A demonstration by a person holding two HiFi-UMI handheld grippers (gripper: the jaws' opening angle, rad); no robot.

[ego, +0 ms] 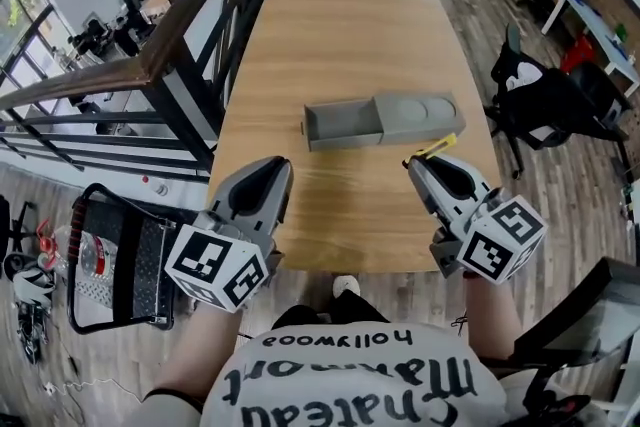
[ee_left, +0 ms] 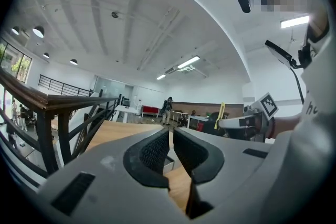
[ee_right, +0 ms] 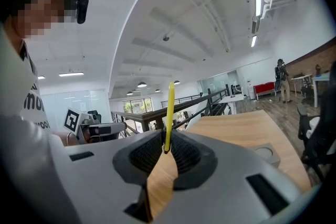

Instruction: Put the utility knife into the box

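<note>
A long grey box [ego: 380, 118] lies on the wooden table [ego: 340, 35] with its open tray end [ego: 343, 124] pointing left. My right gripper [ego: 420, 163] hovers near the table's front right, just short of the box, shut on a yellow utility knife [ego: 436, 147]. In the right gripper view the knife [ee_right: 169, 113] stands up thin and yellow from between the pads of that gripper [ee_right: 167, 147], and the box [ee_right: 270, 153] shows low at the right. My left gripper [ego: 268, 167] is at the front left, shut and holding nothing; its jaws [ee_left: 171, 136] nearly touch.
A dark stair railing [ego: 180, 25] runs along the table's left side. A black office chair [ego: 545, 95] stands to the right of the table. A black mesh chair [ego: 120, 255] with a bottle sits on the floor at lower left.
</note>
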